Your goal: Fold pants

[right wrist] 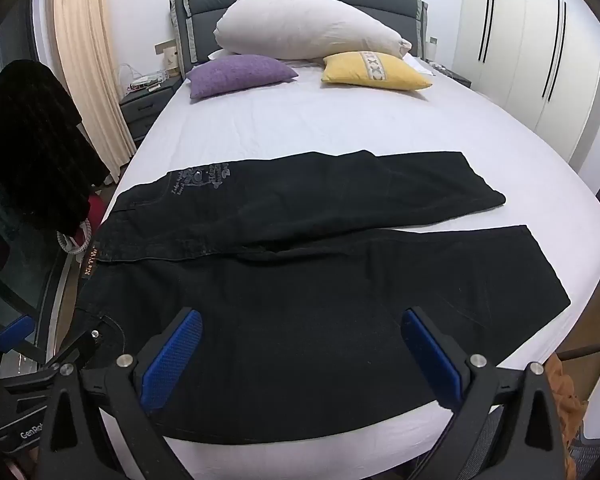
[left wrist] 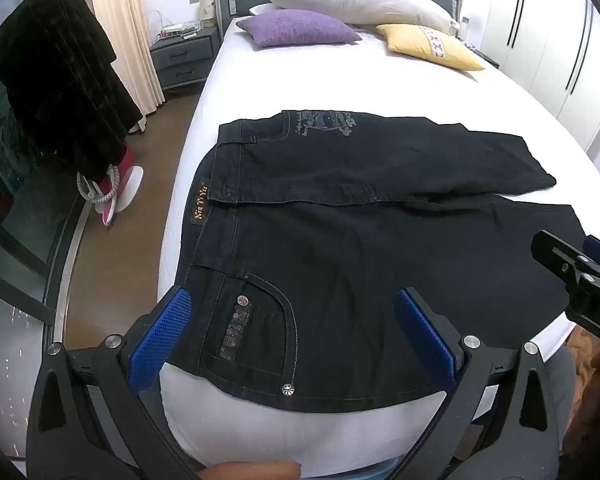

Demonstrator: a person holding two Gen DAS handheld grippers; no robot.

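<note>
Dark denim pants (left wrist: 340, 240) lie spread flat across the near part of the white bed (left wrist: 320, 80), waistband to the left, both legs running right. They also show in the right wrist view (right wrist: 320, 280). My left gripper (left wrist: 292, 304) is open and empty, hovering over the near hip pocket. My right gripper (right wrist: 300, 320) is open and empty, hovering over the near leg's thigh. The right gripper's body (left wrist: 580, 280) shows at the right edge of the left wrist view. The left gripper's body (right wrist: 60, 360) shows at the lower left of the right wrist view.
A purple cushion (right wrist: 240, 74), a yellow cushion (right wrist: 374, 72) and a large white pillow (right wrist: 304, 26) lie at the headboard. A nightstand (right wrist: 148, 108) and a dark garment on a stand (right wrist: 28, 140) are left of the bed. Wardrobe doors (right wrist: 540, 60) stand on the right.
</note>
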